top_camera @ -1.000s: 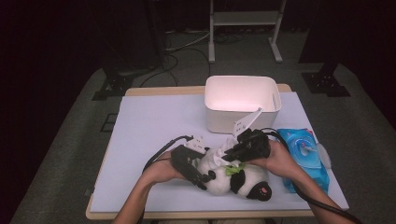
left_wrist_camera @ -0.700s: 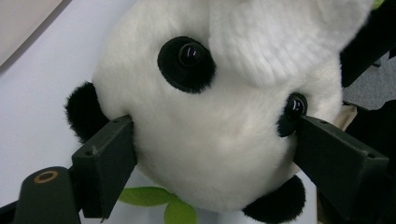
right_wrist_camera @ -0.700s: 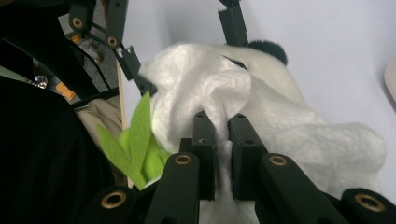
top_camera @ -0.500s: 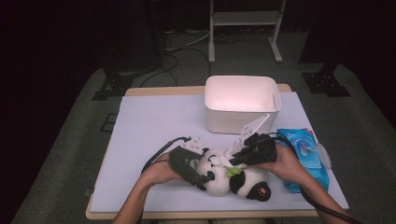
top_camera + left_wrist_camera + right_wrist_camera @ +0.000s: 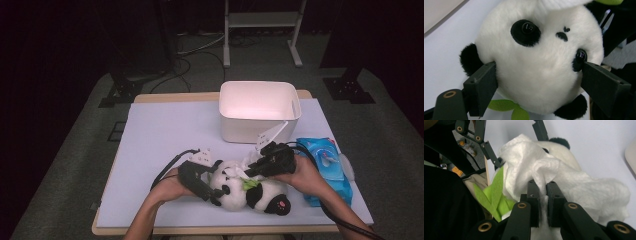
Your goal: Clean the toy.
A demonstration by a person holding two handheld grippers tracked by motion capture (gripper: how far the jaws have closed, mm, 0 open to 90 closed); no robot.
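My left gripper (image 5: 212, 187) has its jaws spread wide and pressed against both sides of the panda toy's (image 5: 250, 192) head. In the left gripper view one jaw sits at 8 o'clock against the cheek beside a black ear, the other at 4 o'clock against an eye patch. My right gripper (image 5: 543, 195) has its jaws nearly together, pinching a fold of a white wipe (image 5: 554, 173) that is draped over the panda.

In the high view the panda lies on its back near the table's (image 5: 160, 135) front edge, at about 6 o'clock on the sheet. My left gripper is at the panda's 9 o'clock and my right gripper (image 5: 250, 169) at its 12 o'clock. A white bin (image 5: 260, 112) stands at 12 o'clock from both, and a blue wipe pack (image 5: 325, 165) lies at 3 o'clock, just beside my right hand (image 5: 305, 175).

The left gripper view shows the panda's face (image 5: 541, 57), eyes and nose, which the high view leaves too small to read. The right gripper view shows the wipe's folds and the green felt leaves (image 5: 495, 195) under it, with my left gripper's jaws beyond. The high view shows the bin and the pack.
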